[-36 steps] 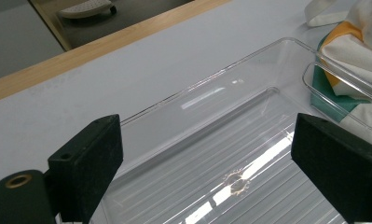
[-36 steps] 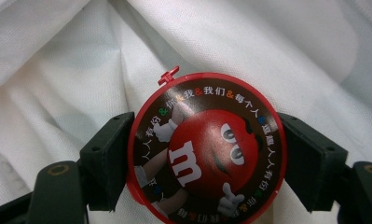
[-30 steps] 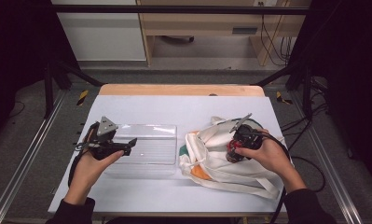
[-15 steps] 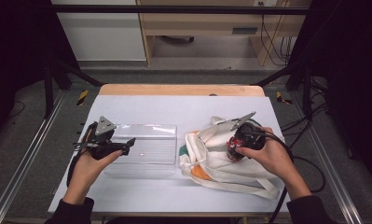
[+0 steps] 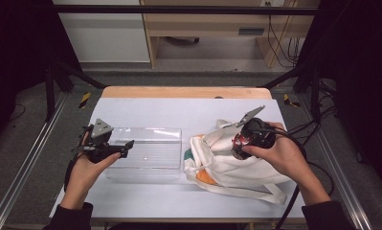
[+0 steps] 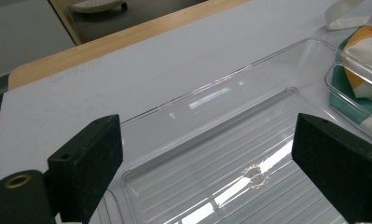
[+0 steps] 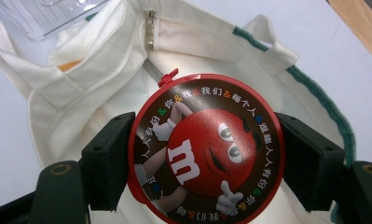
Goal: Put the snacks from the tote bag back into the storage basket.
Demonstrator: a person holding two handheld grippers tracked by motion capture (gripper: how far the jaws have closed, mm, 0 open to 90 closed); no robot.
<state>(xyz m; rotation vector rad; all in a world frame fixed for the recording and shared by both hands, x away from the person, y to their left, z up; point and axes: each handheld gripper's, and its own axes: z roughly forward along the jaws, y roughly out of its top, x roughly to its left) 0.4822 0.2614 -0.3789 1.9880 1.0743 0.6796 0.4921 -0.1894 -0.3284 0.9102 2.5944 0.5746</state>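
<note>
The right gripper [image 7: 206, 163] has its jaws clamped on either side of a round red-rimmed candy tin with a red cartoon face [image 7: 206, 149], held just above the cream canvas tote bag [image 5: 227, 160]. The left gripper [image 6: 211, 168] hovers with jaws apart over the clear ribbed plastic tray [image 6: 230, 154], which lies beside the bag on the white table [image 5: 179, 112].

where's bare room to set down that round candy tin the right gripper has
The clear tray holds nothing, so its floor is free. The white table is bare between the tray's far rim and the wooden back edge, and along the near edge in front of the tray. The right side is crowded: the cloth bag spreads under the right gripper and its candy tin.
</note>
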